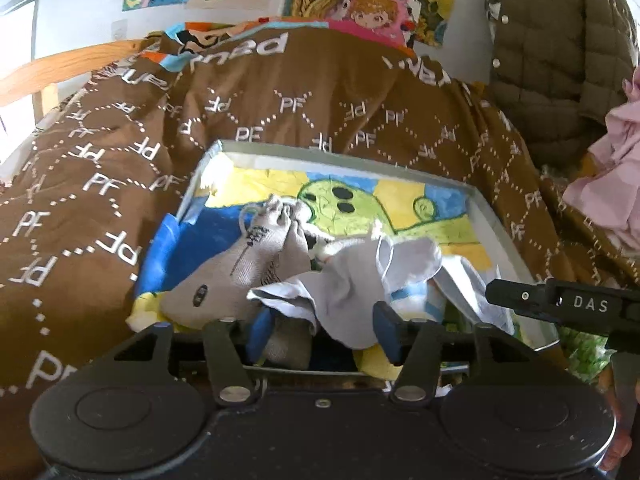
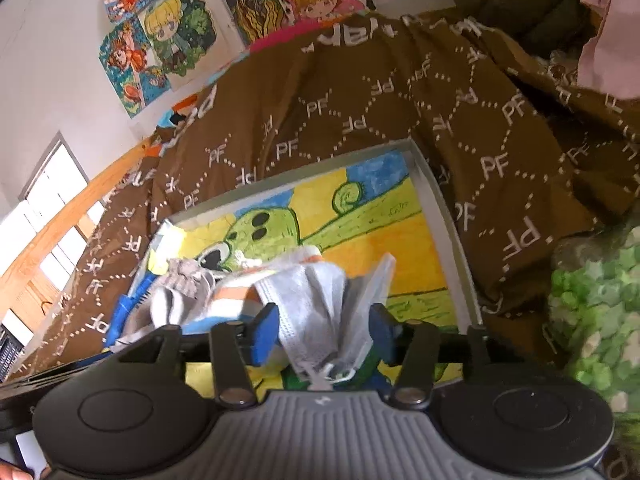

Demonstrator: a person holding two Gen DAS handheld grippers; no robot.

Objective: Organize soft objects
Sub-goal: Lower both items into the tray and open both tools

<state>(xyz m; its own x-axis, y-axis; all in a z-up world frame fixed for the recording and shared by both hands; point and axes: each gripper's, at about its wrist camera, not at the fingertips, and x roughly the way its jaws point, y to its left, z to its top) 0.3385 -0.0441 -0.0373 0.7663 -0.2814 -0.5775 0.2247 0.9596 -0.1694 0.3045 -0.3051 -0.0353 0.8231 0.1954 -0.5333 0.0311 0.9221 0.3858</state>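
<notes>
Grey face mask (image 2: 320, 300) lies between pads of right gripper (image 2: 322, 334) — jaws apart; left gripper (image 1: 322, 330) likewise unclosed, straddling sock pile (image 1: 280, 276) in tray (image 1: 492, 216).

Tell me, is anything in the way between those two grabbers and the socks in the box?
Nothing visible is. The left gripper stands open with grey socks lying right between its blue pads, inside the box. The right gripper likewise has a light grey sock between its pads; whether either actually pinches the cloth cannot be told.
</notes>
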